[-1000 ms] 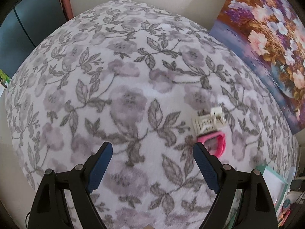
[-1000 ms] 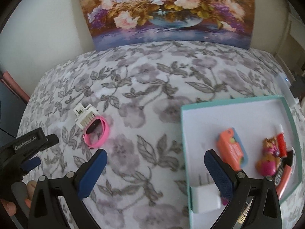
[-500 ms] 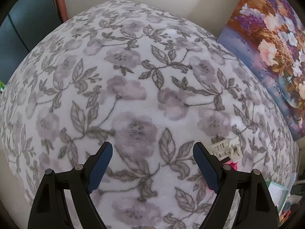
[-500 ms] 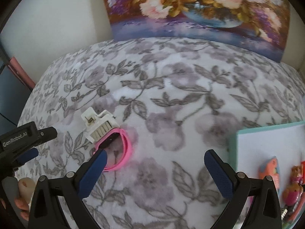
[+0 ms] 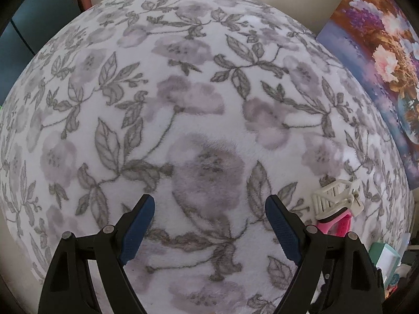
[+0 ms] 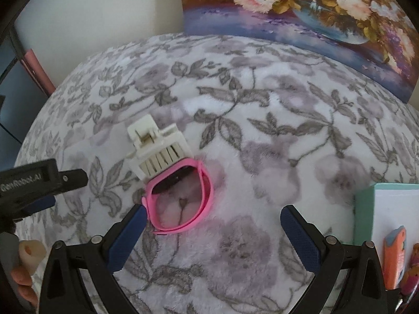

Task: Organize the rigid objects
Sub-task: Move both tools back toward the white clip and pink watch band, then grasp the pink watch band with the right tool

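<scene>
Lying on the floral blanket (image 6: 262,120), the pink wristband (image 6: 180,198) serves as the landmark: the white hair clip (image 6: 157,149) touches its far edge, and the two sit together well apart from every blanket edge. The right gripper (image 6: 212,219) hangs just short of the wristband with its jaws spread wide and nothing between them; its left fingertip (image 6: 136,217) is at the band's near-left rim, and whether it touches cannot be told. Right of the wristband, bare blanket runs to the teal-edged box (image 6: 364,209), whose corner shows an orange item (image 6: 392,256) inside. Beyond the wristband, more bare blanket reaches the flower painting (image 6: 301,13) against the wall.

Only the right wrist view shows the box contents and the left gripper's black body to the wristband's left. The left wrist view shows the left gripper (image 5: 209,219), also wide and empty, over blanket with the wristband (image 5: 340,222) and clip (image 5: 332,198) off to its right, partly hidden behind its finger.

Compared with a second ago, the right gripper has closed in on the wristband, and most of the box has slid out of its view.
</scene>
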{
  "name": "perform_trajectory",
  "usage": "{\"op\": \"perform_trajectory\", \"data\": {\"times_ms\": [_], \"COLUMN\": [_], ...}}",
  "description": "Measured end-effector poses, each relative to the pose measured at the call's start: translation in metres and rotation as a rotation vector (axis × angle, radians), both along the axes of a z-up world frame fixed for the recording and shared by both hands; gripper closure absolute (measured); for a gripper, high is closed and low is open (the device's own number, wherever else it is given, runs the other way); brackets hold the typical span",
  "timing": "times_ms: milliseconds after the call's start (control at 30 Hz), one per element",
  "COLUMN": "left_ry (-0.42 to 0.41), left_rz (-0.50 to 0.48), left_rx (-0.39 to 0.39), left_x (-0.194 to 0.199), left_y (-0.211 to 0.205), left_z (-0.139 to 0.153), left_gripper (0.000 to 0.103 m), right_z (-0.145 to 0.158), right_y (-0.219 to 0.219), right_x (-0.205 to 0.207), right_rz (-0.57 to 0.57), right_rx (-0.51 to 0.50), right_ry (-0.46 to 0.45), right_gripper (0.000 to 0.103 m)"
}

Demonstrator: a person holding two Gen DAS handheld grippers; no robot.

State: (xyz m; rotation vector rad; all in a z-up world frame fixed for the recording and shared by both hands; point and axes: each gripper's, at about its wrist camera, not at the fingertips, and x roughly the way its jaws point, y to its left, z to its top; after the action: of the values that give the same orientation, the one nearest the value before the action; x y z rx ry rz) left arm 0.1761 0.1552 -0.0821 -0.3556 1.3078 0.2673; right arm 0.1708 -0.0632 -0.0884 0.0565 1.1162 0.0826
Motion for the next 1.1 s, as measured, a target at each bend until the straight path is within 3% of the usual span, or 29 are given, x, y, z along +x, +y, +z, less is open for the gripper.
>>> {"op": "perform_trajectory", "data": {"times_ms": [600,800,1100], "left_ry": [0.009,0.005,0.004], "left_rz": [-0.023,-0.035,-0.042], "left_rx": [0.011,0.019,0.016], "left_x": [0.000,0.000,0.001], "left_y": [-0.002,-0.007,-0.013], "left_z": [-0.001,0.003,0.008], "left_gripper": [0.016,0.016,0.016], "right_z": [-0.004,-0.010,-0.004], "right_y": [0.011,0.021,0.016], "right_x": [0.003,0.001,0.000], "right_rz": [0.038,0.073,0.075], "right_rx": [-0.020,-0.102,-0.095], "right_ry": [-0.052,-0.075,-0.084], "right_gripper": [0.000,0.001,0.014]}}
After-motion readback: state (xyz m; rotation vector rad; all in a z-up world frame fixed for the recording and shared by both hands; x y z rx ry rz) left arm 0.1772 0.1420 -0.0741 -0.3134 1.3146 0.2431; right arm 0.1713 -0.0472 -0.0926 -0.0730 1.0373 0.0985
